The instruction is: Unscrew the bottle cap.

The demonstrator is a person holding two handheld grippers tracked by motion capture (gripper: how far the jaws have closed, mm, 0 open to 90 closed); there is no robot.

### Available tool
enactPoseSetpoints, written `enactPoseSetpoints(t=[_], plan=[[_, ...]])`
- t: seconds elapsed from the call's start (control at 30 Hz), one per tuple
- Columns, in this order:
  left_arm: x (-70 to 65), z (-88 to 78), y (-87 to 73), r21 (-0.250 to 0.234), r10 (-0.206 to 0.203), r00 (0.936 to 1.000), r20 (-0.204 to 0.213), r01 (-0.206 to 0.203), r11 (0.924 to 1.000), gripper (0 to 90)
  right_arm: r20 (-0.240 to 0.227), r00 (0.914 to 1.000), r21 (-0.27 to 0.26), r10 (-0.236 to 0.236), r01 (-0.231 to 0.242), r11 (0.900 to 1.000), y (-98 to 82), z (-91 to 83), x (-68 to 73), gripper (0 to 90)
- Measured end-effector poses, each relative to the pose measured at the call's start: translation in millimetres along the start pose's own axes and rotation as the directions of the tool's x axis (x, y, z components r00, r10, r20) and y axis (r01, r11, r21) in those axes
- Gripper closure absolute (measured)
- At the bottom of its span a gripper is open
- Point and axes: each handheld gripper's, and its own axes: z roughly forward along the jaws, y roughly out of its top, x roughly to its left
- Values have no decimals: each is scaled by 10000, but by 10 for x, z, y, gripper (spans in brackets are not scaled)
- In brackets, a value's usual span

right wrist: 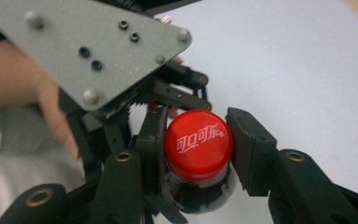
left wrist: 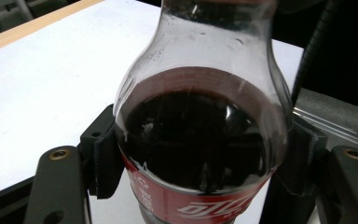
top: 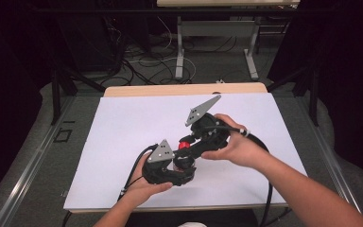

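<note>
At frame centre on the table [top: 123, 123], left hand-held gripper [top: 182, 171] clamps cola bottle [left wrist: 200, 140], right hand-held gripper [right wrist: 196, 147] closed tight on its red cap [right wrist: 198, 142].

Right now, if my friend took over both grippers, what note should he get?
Left gripper: jaws shut on the cola bottle, holding it upright on the white table.
Right gripper: jaws shut on the red cap from above.
Done: bottle steadied, cap gripped.
Left: the cap looks still on, so probably twist it off while the left one holds firm.
</note>
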Motion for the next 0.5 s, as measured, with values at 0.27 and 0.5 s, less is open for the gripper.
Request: enactPoseSetpoints(t=[0.27,0.5], plan=[[-38,-6,15,-62,286,9978,602,-282,9996,303,-2818,9136,179,-2933,3106,9504,115,-22,-198,611],[-25,-10,1,-81,139,9996,252,-137,9999,302,-2282,9251,57,-3034,3129,9498,94,5,-138,399]])
